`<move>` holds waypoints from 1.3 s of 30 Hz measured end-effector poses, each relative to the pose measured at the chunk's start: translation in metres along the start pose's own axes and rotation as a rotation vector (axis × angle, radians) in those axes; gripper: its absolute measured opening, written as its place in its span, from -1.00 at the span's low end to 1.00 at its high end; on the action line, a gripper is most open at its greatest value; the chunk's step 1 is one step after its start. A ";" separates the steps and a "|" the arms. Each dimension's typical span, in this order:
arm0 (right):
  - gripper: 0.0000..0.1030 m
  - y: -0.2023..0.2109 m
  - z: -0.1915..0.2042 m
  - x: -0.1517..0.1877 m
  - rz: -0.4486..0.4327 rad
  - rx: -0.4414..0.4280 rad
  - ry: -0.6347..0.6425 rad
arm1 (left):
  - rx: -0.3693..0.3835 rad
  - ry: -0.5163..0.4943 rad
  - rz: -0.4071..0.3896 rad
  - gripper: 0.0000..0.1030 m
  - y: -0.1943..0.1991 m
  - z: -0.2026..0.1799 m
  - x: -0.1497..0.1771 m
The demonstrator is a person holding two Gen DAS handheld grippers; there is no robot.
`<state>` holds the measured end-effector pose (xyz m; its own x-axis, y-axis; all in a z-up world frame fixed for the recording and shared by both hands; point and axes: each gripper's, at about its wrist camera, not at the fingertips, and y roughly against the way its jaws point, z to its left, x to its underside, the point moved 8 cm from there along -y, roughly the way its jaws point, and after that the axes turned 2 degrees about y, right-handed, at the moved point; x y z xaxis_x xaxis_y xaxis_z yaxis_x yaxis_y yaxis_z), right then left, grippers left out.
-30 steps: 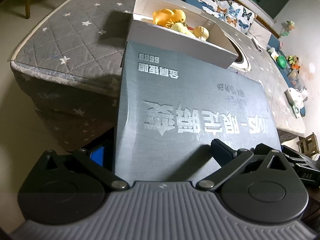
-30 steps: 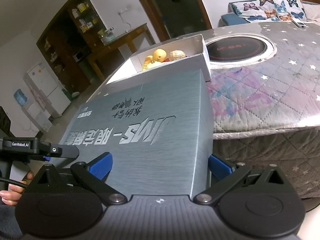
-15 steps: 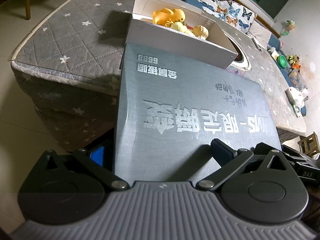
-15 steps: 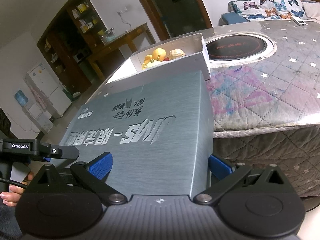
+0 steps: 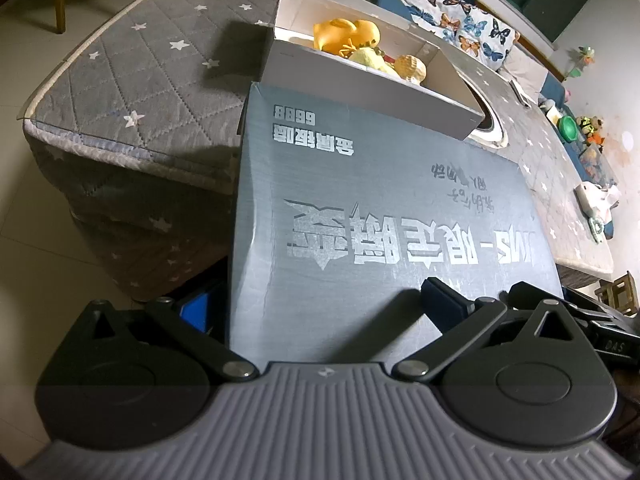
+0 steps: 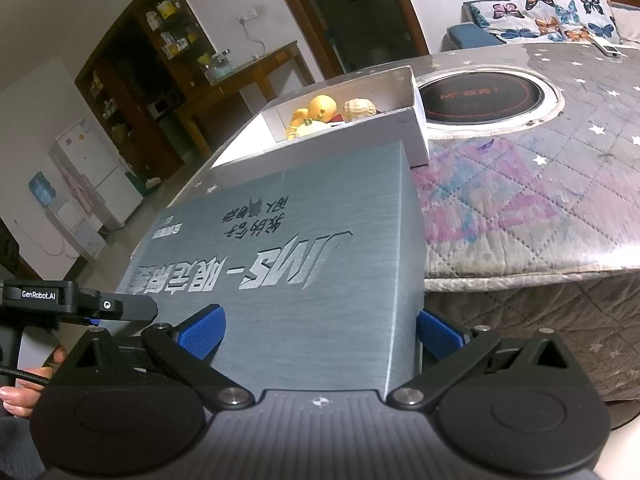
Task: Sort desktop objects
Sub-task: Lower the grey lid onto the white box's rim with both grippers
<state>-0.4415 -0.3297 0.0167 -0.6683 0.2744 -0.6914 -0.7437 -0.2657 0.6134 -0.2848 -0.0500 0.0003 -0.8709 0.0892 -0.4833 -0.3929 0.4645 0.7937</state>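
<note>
- Little had moved over the last second: the grey lid (image 5: 384,216) stayed pinched between both grippers, while the white box (image 5: 372,92) sat slightly lower and nearer in the left wrist view than before.
- That lid, printed with silver lettering seen upside down from both wrist cameras, was held out flat in front of the table (image 5: 132,92), its far edge just short of the white box's near wall.
- On the left gripper (image 5: 316,304), one blue pad (image 5: 195,307) sat at the lid's left edge and the other finger lay on the lid's top face, so it was closed on that near corner.
- On the right gripper (image 6: 320,330), the blue pads (image 6: 202,330) sat on either side of the lid's near right corner, clamped on it.
- Open at the top, the white box rested on the table's near part and held a yellow duck toy (image 5: 346,34), a pale yellow toy (image 5: 370,58) and a ribbed tan ball (image 5: 412,68) bunched together.
- Just right of the box in the right wrist view, a round black cooktop (image 6: 480,96) was set into the table.
- Covering the table was a grey quilted cloth with white stars.
- At the far side stood a sofa with a butterfly-print cover (image 6: 548,12).
- At the left edge of the right wrist view, a hand (image 6: 24,384) gripped the other gripper's handle.
</note>
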 end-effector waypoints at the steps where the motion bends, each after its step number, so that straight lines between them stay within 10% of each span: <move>1: 1.00 0.000 0.000 -0.001 0.000 0.000 0.000 | 0.000 0.002 0.000 1.00 0.000 0.000 -0.001; 39: 1.00 -0.026 0.004 -0.082 -0.040 -0.018 0.023 | -0.007 0.021 -0.046 1.00 -0.002 -0.005 -0.084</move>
<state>-0.3674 -0.3421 0.0589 -0.6373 0.2638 -0.7241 -0.7694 -0.2720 0.5780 -0.2118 -0.0627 0.0410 -0.8579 0.0493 -0.5114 -0.4344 0.4619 0.7733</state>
